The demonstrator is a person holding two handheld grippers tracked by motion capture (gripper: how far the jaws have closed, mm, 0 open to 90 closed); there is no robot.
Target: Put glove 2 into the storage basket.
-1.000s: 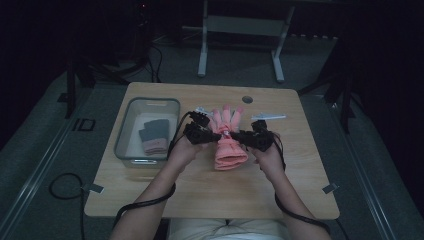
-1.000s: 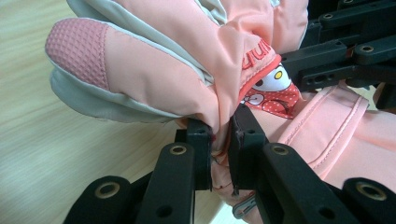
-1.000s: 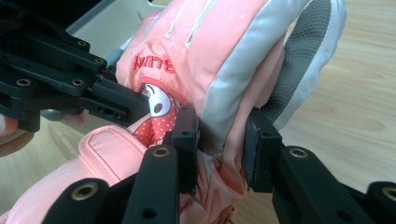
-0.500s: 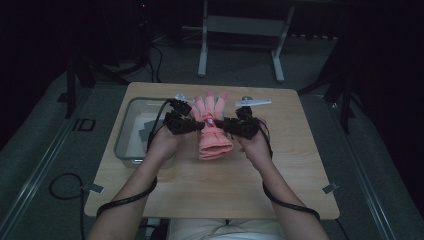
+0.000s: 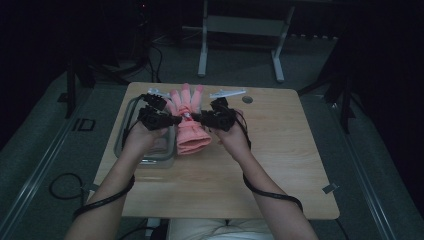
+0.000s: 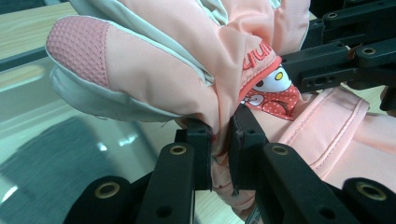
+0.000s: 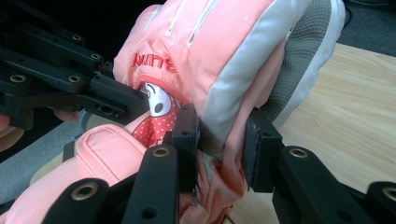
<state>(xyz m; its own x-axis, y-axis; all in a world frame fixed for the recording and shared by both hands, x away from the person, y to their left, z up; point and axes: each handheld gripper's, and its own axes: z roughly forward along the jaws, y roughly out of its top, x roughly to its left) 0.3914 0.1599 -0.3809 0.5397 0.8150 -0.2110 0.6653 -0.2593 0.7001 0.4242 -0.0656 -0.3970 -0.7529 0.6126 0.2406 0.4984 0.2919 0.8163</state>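
Observation:
A pink padded glove (image 5: 188, 124) with pale grey trim and a cartoon patch hangs in the air over the wooden table (image 5: 280, 165), fingers pointing away and cuff hanging toward the person. My left gripper (image 5: 176, 120) pinches the glove's left edge; in the left gripper view its pads (image 6: 201, 154) clamp a fold of pink fabric (image 6: 187, 70). My right gripper (image 5: 196, 118) is shut on the glove's right edge, where the right gripper view has a thick bunch of the glove (image 7: 224, 70) squeezed between the pads (image 7: 187, 140). Each gripper view also has the other gripper's black jaws across the glove.
A clear plastic bin (image 5: 125, 142) sits on the table's left side under my left hand. Two pale flat objects (image 5: 227, 93) lie near the far edge, beside a small round grommet (image 5: 247, 99). Dark floor, cables and a metal stand surround the table.
Both hands have carried the glove up and toward the far side of the table, and a little to the left. Both grips are unchanged.

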